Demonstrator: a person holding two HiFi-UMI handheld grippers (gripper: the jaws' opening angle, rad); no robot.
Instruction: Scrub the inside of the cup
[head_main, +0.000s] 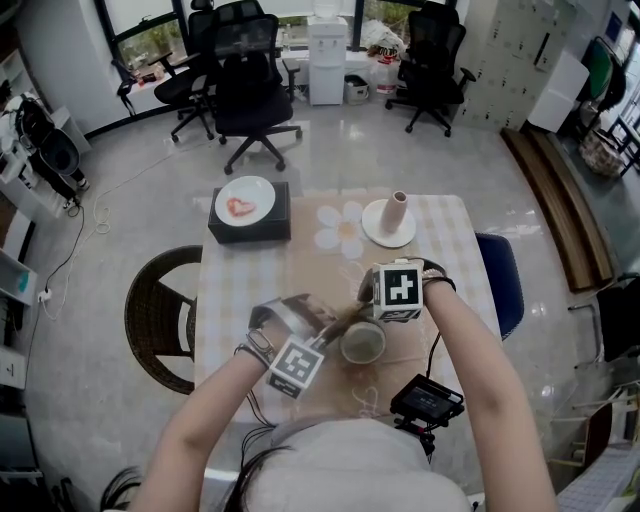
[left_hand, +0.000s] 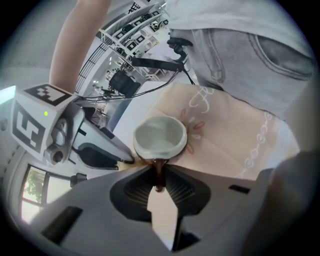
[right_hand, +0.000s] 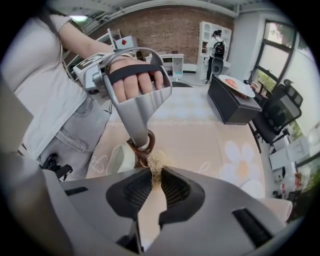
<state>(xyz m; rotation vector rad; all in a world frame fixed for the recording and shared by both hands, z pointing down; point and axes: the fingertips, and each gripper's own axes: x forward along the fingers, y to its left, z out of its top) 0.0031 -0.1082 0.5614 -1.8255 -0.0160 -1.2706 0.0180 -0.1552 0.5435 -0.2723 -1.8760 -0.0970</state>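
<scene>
A cup (head_main: 362, 342), pale green inside and brown outside, stands on the cloth-covered table (head_main: 300, 260) near its front edge. My left gripper (left_hand: 159, 174) is shut on the cup's brown handle (left_hand: 159, 167), and the empty bowl (left_hand: 160, 136) faces up just beyond the jaws. My right gripper (right_hand: 156, 172) is shut on a tuft of straw-coloured scrubbing fibre (right_hand: 156, 162). That tuft hangs beside the cup's rim (right_hand: 121, 156), close to the handle (right_hand: 145, 145). In the head view the left gripper (head_main: 330, 330) and the right gripper (head_main: 368, 300) meet at the cup from either side.
A black box (head_main: 250, 225) bearing a white plate (head_main: 245, 200) sits at the table's far left. A white saucer with a beige vase (head_main: 396, 212) stands far right. A black device (head_main: 427, 400) hangs at the front edge. A wicker chair (head_main: 160, 315) and a blue chair (head_main: 502, 280) flank the table.
</scene>
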